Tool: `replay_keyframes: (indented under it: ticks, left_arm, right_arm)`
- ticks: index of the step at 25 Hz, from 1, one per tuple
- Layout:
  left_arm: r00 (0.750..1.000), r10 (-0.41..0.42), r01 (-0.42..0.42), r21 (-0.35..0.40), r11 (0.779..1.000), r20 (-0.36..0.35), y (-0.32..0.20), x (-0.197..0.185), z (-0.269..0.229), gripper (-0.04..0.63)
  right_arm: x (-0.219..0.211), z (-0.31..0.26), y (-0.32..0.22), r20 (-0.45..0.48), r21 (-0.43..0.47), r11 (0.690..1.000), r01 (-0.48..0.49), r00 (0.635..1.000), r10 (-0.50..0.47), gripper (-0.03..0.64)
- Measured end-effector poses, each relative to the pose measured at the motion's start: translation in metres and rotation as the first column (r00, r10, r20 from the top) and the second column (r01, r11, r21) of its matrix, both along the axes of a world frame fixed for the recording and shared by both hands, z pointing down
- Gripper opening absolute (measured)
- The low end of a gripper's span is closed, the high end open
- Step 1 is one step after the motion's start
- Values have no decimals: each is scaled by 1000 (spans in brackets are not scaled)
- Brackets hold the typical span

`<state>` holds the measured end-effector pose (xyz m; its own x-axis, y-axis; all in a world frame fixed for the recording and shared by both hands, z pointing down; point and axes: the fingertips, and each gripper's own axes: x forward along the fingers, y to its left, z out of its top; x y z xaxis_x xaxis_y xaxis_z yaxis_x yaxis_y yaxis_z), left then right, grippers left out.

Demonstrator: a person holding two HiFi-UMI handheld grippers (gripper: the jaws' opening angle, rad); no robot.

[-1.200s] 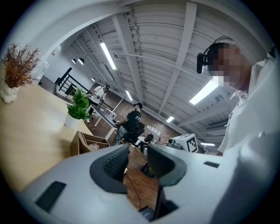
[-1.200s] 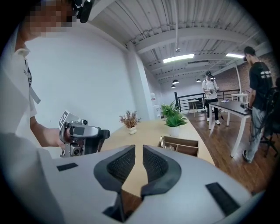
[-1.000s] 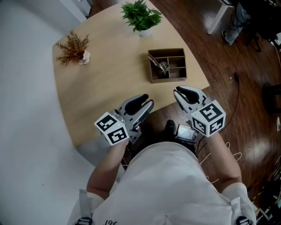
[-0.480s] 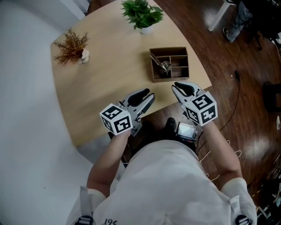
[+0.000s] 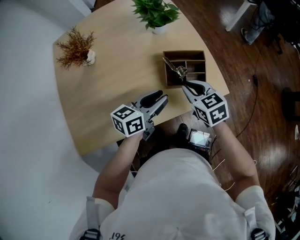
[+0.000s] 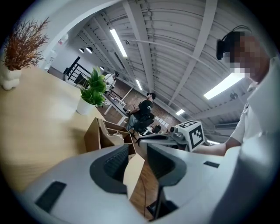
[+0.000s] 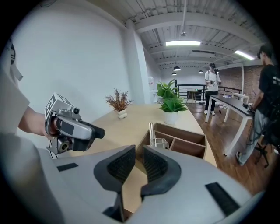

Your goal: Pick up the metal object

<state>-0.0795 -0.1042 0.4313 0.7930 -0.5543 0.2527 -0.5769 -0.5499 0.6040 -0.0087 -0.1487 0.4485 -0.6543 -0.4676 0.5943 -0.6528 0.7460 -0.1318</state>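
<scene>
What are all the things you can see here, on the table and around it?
table: one, light wood, in front of the person
wooden box: one, brown, with compartments, on the table's right side
metal object: one, silvery, in the box's left compartment
leafy plant: one, green in a white pot, at the table's far edge
dried plant: one, reddish brown, at the table's far left
floor: dark wood, right of the table
people: two, one in white, one in black, far off
left tongs: one, grey and black, jaws apart, empty
right tongs: one, grey and black, jaws slightly apart, empty, beside the box
</scene>
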Motion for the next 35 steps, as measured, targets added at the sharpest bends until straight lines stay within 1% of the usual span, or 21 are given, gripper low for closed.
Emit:
replay_keyframes:
  ticks: [4,10,22,28,35]
  left_arm:
    - [1000,12,-12,-10,1000,-1,-11,3,4,113]
    - [999,32,-32,-36,999,10,-23,8,16,114]
    - [999,45,-43,-68,997,26,-37,11,31,114]
    - [998,56,-53,-79,995,36,-39,13,39,114]
    - [998,57,-53,-94,994,40,-38,14,46,112]
  right_arm:
    - [-5,7,-14,-29,3,1000,-3,1000,3,34]
    - [-11,20,-30,-101,17,1000,2,995,0,34]
    - [-20,36,-46,-174,29,999,15,985,-9,34]
    - [-27,45,-49,-213,34,999,41,976,-32,34]
    - [-32,53,-53,-240,30,999,41,970,-33,34]
